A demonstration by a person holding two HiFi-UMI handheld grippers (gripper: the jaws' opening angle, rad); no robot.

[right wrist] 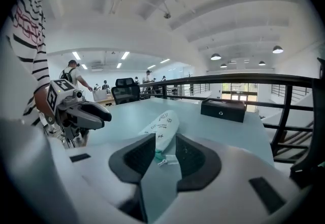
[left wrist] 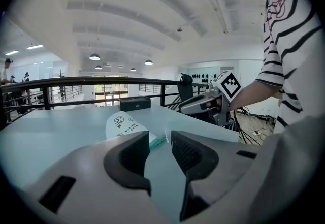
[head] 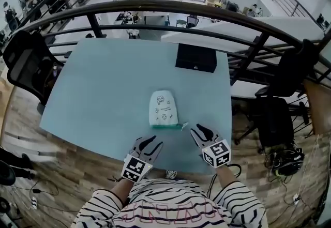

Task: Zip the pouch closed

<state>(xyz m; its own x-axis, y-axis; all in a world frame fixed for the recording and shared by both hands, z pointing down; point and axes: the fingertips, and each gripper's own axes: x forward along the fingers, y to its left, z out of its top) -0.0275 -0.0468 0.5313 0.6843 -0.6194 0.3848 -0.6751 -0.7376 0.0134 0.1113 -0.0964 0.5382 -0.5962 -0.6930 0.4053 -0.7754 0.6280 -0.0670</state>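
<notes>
White printed fabric pouch (head: pixel 163 109) is laid on pale teal counter (head: pixel 103 92), long axis pointing away, zip end nearest. Left tool (head: pixel 153 141) and right tool (head: pixel 198 128) are held apart, empty, short of pouch; zip pull (right wrist: pixel 162 162) is nearer right tool.

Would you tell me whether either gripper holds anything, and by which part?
Nothing is held: the left gripper and right gripper are both open, near the pouch.
</notes>
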